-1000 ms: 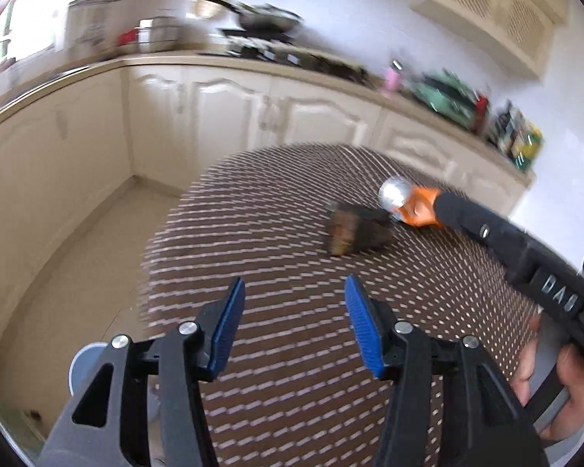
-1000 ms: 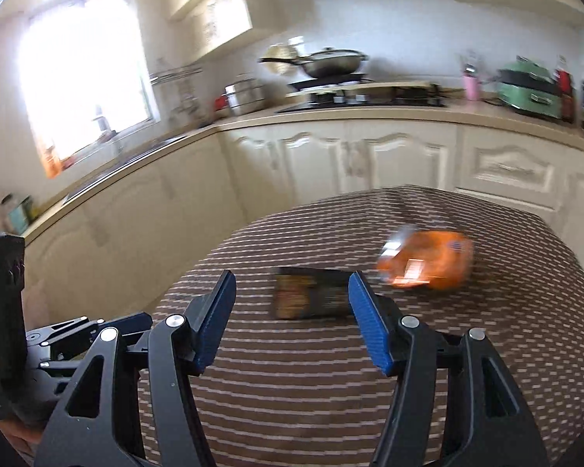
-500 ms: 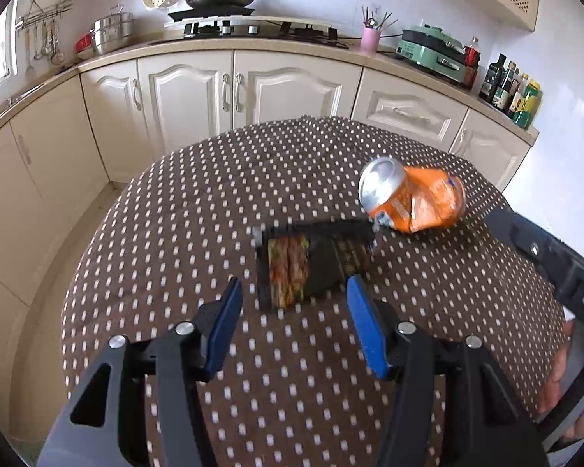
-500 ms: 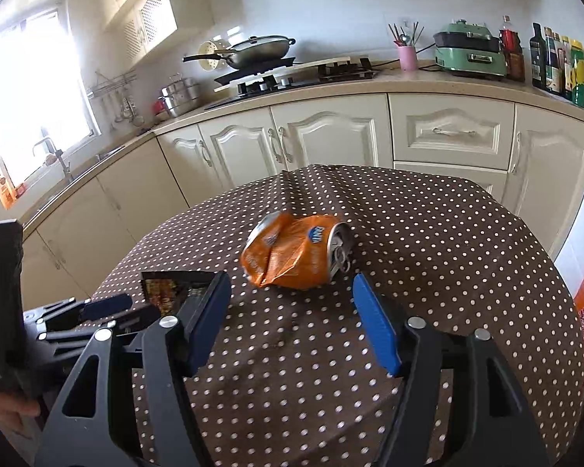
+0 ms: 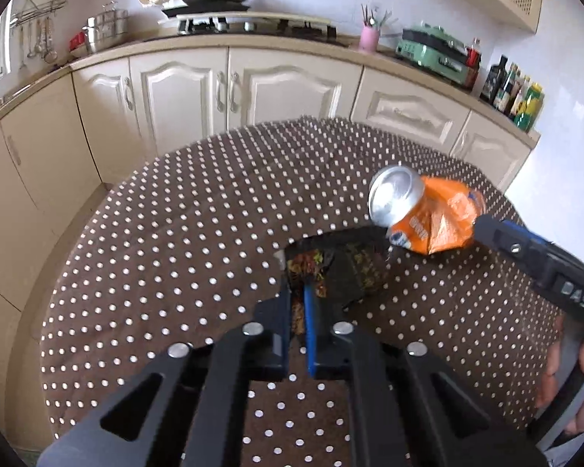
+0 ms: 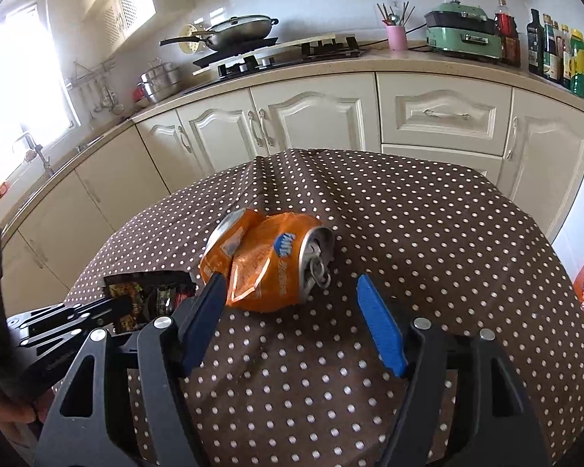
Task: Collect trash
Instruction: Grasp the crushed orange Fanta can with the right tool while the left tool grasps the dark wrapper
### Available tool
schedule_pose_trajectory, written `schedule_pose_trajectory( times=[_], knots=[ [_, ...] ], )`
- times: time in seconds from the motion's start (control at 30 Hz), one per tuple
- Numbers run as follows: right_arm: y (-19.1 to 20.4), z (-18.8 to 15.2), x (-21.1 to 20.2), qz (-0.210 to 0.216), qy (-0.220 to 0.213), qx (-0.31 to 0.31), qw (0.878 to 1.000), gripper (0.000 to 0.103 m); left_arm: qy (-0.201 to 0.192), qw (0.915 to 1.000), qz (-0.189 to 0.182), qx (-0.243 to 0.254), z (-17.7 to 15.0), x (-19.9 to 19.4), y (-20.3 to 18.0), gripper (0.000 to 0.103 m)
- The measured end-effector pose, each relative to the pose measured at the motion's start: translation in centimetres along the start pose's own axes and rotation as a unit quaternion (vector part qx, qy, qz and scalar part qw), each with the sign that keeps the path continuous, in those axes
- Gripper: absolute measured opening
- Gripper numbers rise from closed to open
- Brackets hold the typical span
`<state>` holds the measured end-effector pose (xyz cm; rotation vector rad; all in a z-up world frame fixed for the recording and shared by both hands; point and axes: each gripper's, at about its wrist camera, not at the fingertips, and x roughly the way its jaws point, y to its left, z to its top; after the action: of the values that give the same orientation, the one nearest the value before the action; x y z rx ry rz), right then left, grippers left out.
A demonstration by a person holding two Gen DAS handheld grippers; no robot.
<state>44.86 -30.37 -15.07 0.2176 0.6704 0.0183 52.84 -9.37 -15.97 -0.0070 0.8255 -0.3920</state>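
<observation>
Right gripper (image 6: 292, 303), jaws wide, straddles the crushed orange can (image 6: 268, 260) lying crosswise just ahead; left gripper (image 5: 299, 292) pinches the dark wrapper (image 5: 338, 268).

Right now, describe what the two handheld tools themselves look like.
Both match. The left tool and right tool have black angular frames with triangular cutouts, silver round pivot pins and flat blue pads on the fingers. The right tool's black body carries white lettering, partly legible. No cables or sleeves show; bare hands hold them.

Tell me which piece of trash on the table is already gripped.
The dark snack wrapper: the left gripper is shut on it. The crushed orange can lies free between the right gripper's open jaws.
</observation>
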Motion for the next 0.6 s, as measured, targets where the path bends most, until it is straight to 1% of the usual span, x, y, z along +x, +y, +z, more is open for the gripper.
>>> schedule_pose_trajectory(
  times=[0.1, 0.17, 0.23, 0.3, 0.33, 0.4, 0.6],
  knots=[
    [0.2, 0.8, 0.7, -0.003, -0.003, 0.0, 1.0, 0.067, -0.025, 0.9996, 0.004, -0.012, -0.2, -1.3, 0.4, 0.001],
    [0.2, 1.2, 1.3, 0.001, 0.004, 0.004, 1.0, 0.066, -0.034, 0.9992, 0.009, -0.02, -0.3, -2.0, 0.8, 0.001],
    [0.3, 1.4, 1.8, 0.006, 0.01, 0.009, 1.0, 0.057, -0.039, 0.9988, 0.009, -0.029, -0.5, -2.6, 1.2, 0.001],
    [0.2, 1.5, 2.7, 0.007, 0.025, 0.011, 1.0, 0.028, -0.044, 0.9985, 0.012, -0.03, -0.6, -3.2, 1.5, 0.001],
    [0.1, 1.4, 2.9, 0.015, 0.03, 0.01, 0.999, 0.028, -0.046, 0.9984, 0.014, -0.031, -0.7, -3.4, 1.6, 0.001],
    [0.2, 1.3, 2.7, 0.015, 0.028, 0.008, 0.999, 0.027, -0.051, 0.998, 0.013, -0.035, -0.8, -4.0, 1.8, 0.001],
    [1.0, 0.6, 0.6, 0.027, 0.011, 0.004, 1.0, 0.023, -0.064, 0.9969, 0.005, -0.045, -1.6, -6.1, 2.7, 0.001]
  ],
)
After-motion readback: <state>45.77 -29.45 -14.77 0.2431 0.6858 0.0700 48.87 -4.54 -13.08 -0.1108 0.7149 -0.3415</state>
